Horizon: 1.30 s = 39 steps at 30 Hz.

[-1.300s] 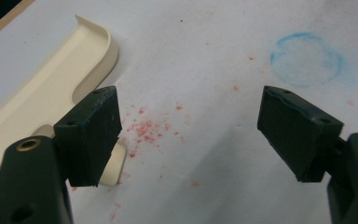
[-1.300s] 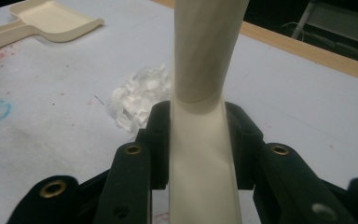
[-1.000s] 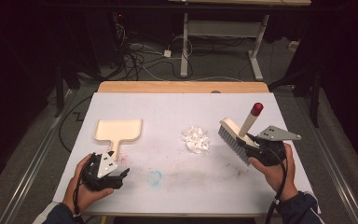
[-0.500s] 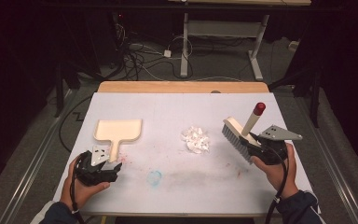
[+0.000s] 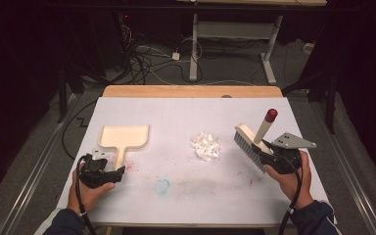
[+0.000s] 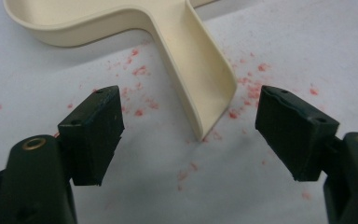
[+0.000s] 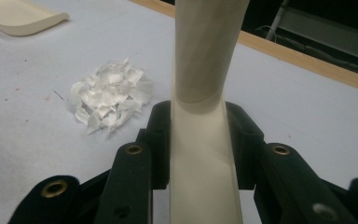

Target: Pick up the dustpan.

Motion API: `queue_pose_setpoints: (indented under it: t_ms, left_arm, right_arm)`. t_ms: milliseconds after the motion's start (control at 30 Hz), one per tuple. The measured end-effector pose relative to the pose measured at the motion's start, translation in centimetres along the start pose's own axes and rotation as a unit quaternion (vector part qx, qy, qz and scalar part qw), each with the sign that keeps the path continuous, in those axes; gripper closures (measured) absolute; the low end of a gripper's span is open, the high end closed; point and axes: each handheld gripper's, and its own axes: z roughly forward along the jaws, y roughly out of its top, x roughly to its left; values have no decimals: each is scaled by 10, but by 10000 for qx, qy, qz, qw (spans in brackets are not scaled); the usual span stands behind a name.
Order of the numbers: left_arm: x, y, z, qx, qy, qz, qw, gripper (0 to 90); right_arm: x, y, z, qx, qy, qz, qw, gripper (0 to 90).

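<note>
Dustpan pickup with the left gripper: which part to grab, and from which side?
Grip the dustpan by its handle, probably near the free end. The pan lies flat with the handle pointing toward the person, so come in from the near side, along the handle. The left gripper already faces that end; its jaws have just been closing slightly but stand open, nothing between the pads. The handle's raised side walls give them flat faces.

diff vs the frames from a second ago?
The left gripper moved up the table toward the dustpan handle; its jaws have just been closing slightly and now flank the handle's end without touching. The right gripper stayed clamped on the brush. The paper scraps are unmoved.
</note>
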Motion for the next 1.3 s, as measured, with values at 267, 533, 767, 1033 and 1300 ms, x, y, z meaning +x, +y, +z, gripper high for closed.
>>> queue_pose_setpoints:
  t_ms: [267,533,767,1033,1300]
  left_arm:
    - [4,9,15,9,-71,-185,9998,236]
    - [7,26,29,-69,151,-431,9989,261]
    - [9,35,35,-69,85,-287,9995,386]
    - [15,33,34,-156,19,-314,9994,613]
    - [14,36,32,-93,36,-124,9999,638]
  right_arm:
    - [1,0,0,18,-20,42,10000,677]
    - [4,-1,3,76,9,19,10000,677]
    - [4,-4,4,124,18,11,9999,677]
    - [4,-6,5,148,20,15,9999,677]
    - [2,-7,6,140,8,92,9999,677]
